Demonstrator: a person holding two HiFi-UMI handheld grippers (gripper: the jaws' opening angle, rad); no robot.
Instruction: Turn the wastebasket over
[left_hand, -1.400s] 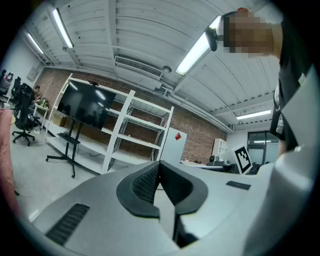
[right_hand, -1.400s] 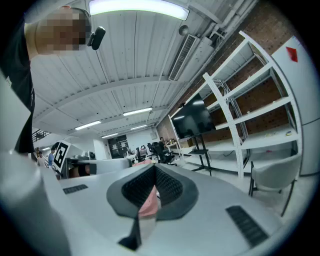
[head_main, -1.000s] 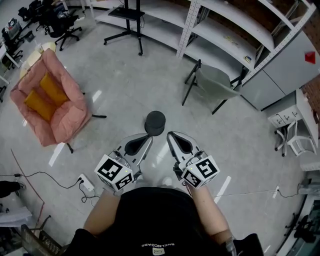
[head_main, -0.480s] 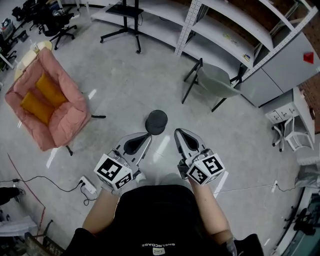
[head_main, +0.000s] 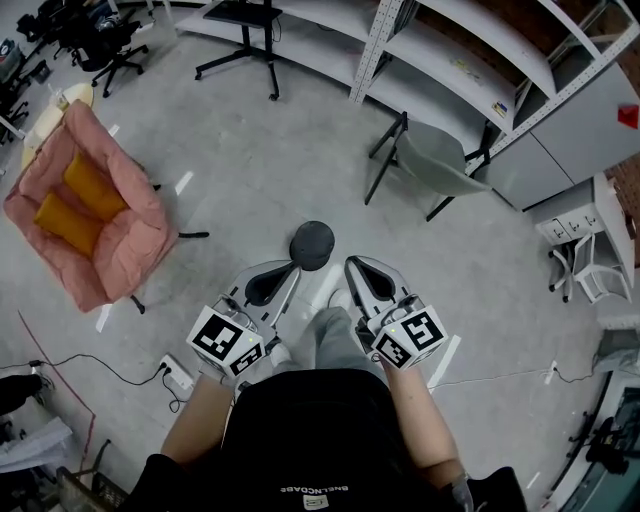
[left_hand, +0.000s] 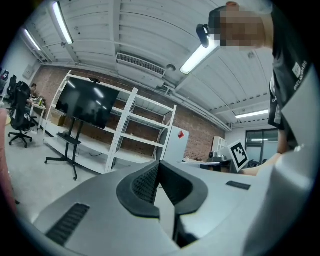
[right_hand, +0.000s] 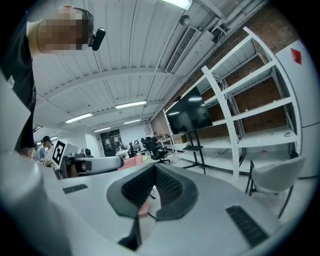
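We have not touched the wastebasket (head_main: 313, 245) yet. It stands on the floor (head_main: 250, 170) just ahead, perhaps bottom-up — our left gripper (head_main: 286, 272) and right gripper (head_main: 353, 267) are both closed, empty.

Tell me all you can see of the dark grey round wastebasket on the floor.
The dark grey round wastebasket stands on the pale glossy floor, just beyond the tips of the left gripper and right gripper. Its top looks closed and matte, so it may be upside down. Nothing seems to touch it.
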